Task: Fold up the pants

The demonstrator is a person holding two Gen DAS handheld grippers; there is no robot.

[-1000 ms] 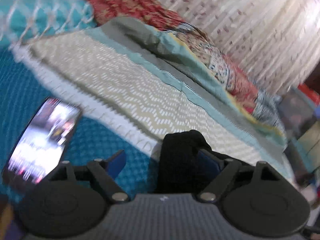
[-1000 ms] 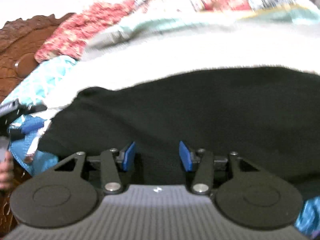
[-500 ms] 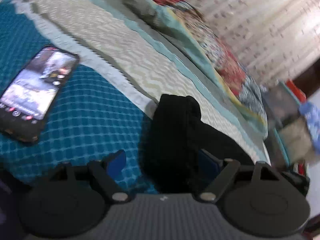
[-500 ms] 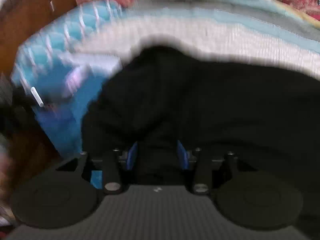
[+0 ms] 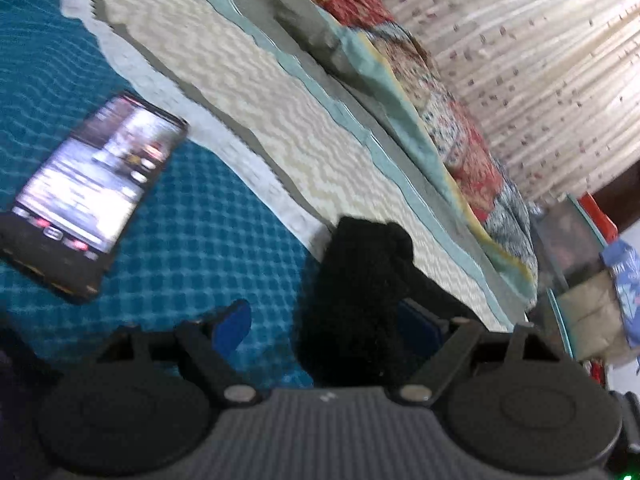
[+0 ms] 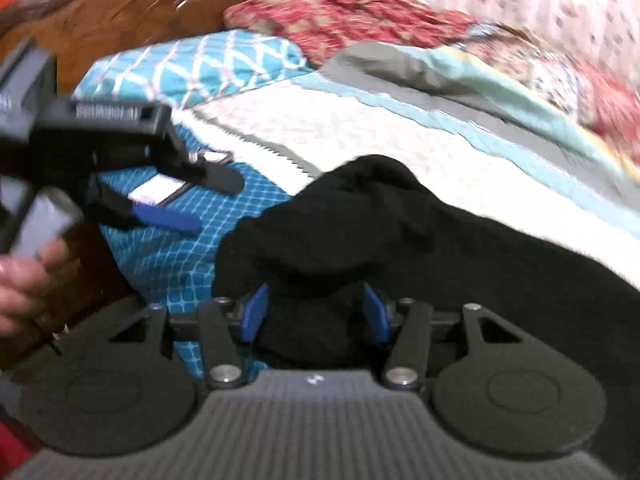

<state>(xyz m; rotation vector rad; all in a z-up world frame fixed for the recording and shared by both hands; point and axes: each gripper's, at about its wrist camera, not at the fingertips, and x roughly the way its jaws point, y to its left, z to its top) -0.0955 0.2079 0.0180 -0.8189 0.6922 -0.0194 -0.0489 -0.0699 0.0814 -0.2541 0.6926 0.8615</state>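
Lying on the bed: black pants (image 6: 420, 240) — bunched into a heap, one end on the teal checked bedspread (image 5: 192, 240), the rest stretched over the cream zigzag quilt (image 5: 256, 92).
Right gripper (image 6: 316, 312): a fold of the pants fills the gap between its blue pads; the jaws have just been opening, and whether the pads press the cloth cannot be told.
Left gripper (image 5: 326, 320): jaws wide; the near end of the pants sits between them, against the right-hand pad, while the left-hand pad stands clear over the bedspread.
Left gripper from the right wrist view (image 6: 188, 200): beside the pants, above the bedspread, held by a hand (image 6: 24, 280) at the frame edge.
Writing: a pale label on the left gripper's body is too blurred to read.
Phone (image 5: 92, 196): well apart from the pants on the bedspread, screen lit, its content smeared — nothing legible.
Beyond the pants: a teal lattice pillow (image 6: 208, 68), a red floral blanket (image 6: 348, 16) and a grey-and-aqua quilt edge (image 5: 320, 40).
Further beyond the pants: carved wooden headboard (image 6: 132, 12) and a pale speckled curtain (image 5: 520, 60).
In the way: the heap itself hides the right gripper's inner pad faces.
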